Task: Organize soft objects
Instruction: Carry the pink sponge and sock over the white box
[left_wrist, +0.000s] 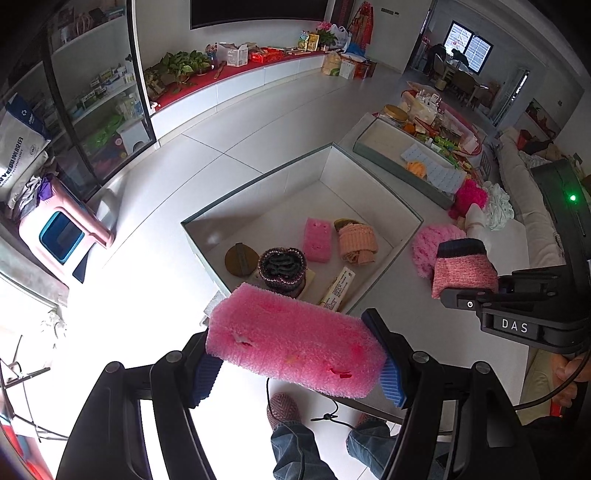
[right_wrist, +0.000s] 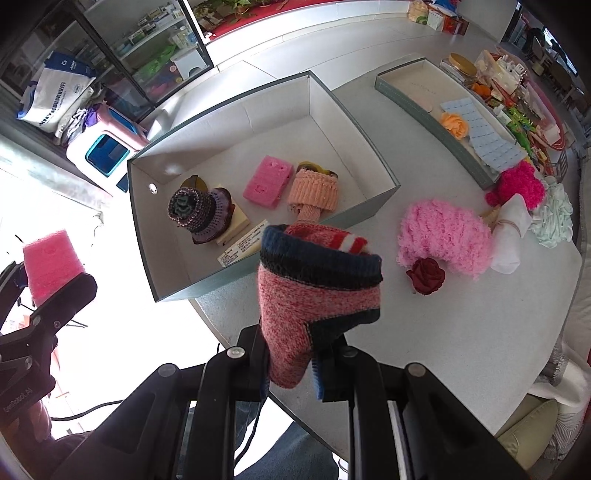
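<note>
Pink sponge (left_wrist: 295, 338) clamped crosswise between the left tongs (left_wrist: 301, 363)

- A pink foam sponge (left_wrist: 295, 339) was clamped lengthwise between the left tool's pads, held near the box's corner.
- A pink knitted sock (right_wrist: 314, 295) with a navy cuff stood upright, pinched at its toe.
- The open grey box (right_wrist: 384, 173) held a smaller pink sponge (right_wrist: 267, 181), a peach sock (right_wrist: 314, 192) and a purple sock (right_wrist: 201, 214).
- A fluffy pink sock (right_wrist: 443, 236) lay on the worktop.

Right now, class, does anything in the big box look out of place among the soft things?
Yes. In the box, a brown disc and a printed packet look hard and flat, odd beside the pink sponge and knitted pieces.
</note>
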